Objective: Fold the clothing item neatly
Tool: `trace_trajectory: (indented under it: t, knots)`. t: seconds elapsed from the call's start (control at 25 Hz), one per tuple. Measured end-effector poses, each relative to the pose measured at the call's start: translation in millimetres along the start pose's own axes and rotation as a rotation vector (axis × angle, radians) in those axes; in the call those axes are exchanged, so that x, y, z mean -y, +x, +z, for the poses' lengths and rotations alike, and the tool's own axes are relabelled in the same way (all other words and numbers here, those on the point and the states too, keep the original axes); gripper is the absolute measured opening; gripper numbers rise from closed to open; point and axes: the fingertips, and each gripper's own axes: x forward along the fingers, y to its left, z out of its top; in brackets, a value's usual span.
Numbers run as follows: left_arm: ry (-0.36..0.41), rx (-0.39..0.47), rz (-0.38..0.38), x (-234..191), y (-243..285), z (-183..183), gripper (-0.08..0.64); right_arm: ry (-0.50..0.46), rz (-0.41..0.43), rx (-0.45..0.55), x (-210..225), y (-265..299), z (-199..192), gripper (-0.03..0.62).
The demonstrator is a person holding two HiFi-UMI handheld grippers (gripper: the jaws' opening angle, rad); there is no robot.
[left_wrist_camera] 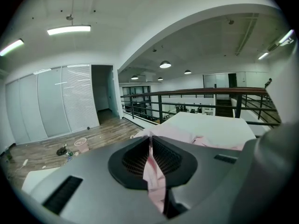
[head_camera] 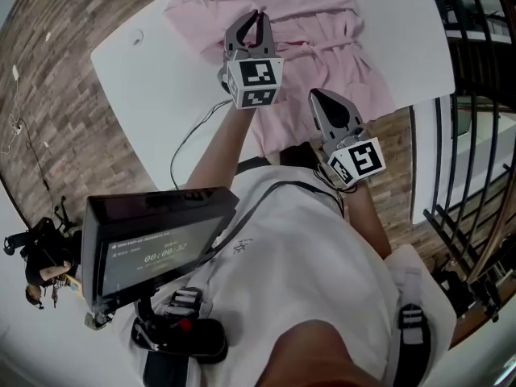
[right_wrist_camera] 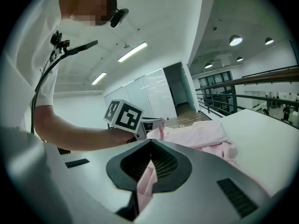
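Observation:
A pale pink garment [head_camera: 306, 22] lies spread over the white table [head_camera: 153, 95], its near part hanging over the table's front edge. My left gripper [head_camera: 256, 14] is shut on a fold of the pink cloth [left_wrist_camera: 154, 171] above the garment's middle. Nearer the table's front edge, my right gripper [head_camera: 316, 95] is shut on another piece of the pink fabric [right_wrist_camera: 147, 181]. In the right gripper view the left gripper's marker cube [right_wrist_camera: 124, 115] shows just left of the lifted cloth, with the garment [right_wrist_camera: 196, 136] bunched behind.
A dark screen [head_camera: 153, 244] on a mount sits by the person's chest. A black railing [head_camera: 476, 95] runs along the right. Wood floor [head_camera: 56, 71] lies left of the table, with small litter [left_wrist_camera: 65, 149] on it. A cable [head_camera: 189, 139] trails off the table's front.

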Motion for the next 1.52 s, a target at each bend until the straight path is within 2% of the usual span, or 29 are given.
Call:
trace_trajectory:
  t: [0.2,0.44,0.68,0.88,1.16,1.52]
  knots:
    - [0.007,0.026,-0.009,10,14,26,0.028,-0.001,-0.002,-0.003,11,-2,12,0.003]
    - [0.032,0.005,-0.018,53,45,23,0.028,0.017,0.025,-0.01,49,-15,-1,0.003]
    - [0.043,-0.034,-0.039,96,79,31,0.028,0.028,0.021,-0.021,94,-37,7,0.003]
    - [0.046,-0.064,-0.073,112,95,16,0.028,0.038,-0.005,-0.041,108,-41,-3,0.003]
    - [0.052,-0.076,-0.136,164,106,10,0.028,0.051,-0.077,-0.05,126,-76,-10,0.003]
    - [0.095,-0.127,-0.22,182,150,-22,0.028,0.093,-0.145,-0.088,149,-69,-33,0.003]
